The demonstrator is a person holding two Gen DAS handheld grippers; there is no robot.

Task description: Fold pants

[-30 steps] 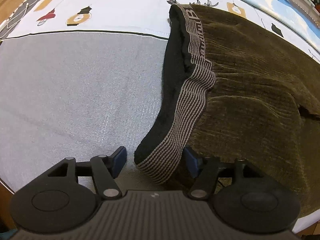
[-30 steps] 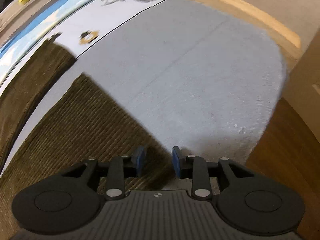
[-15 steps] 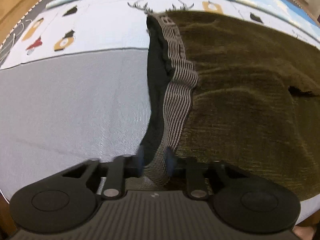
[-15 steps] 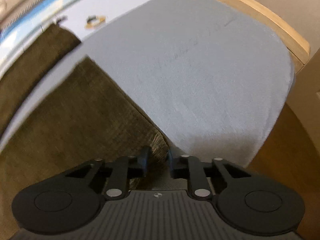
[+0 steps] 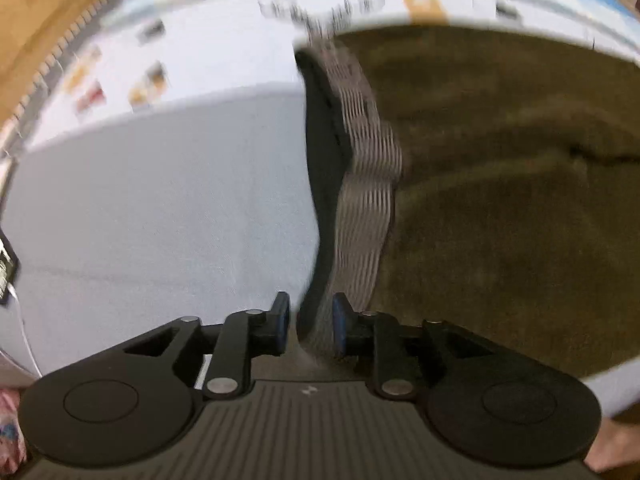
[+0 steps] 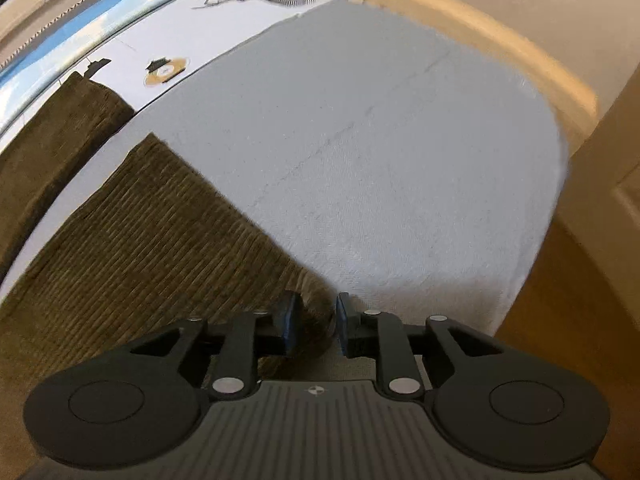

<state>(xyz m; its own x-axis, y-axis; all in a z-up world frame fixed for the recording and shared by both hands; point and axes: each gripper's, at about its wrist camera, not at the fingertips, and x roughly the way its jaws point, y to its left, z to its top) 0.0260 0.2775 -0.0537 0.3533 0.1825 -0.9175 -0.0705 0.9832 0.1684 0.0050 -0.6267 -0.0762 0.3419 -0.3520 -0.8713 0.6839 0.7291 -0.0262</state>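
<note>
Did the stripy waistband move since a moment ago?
Yes. The waistband has shifted rightward and been lifted: its near end, earlier loose on the grey sheet, now sits between the left gripper fingers.

Both views show the same tool: the left gripper point(image 5: 307, 322) and right gripper point(image 6: 316, 326) each have a matte black ribbed body filling the bottom of the frame, with a small round logo at its centre. Two large black discs sit at lower left and lower right. Black linkage arms with silver rivets lead to short fingers faced with blue pads point(image 5: 281, 317)
</note>
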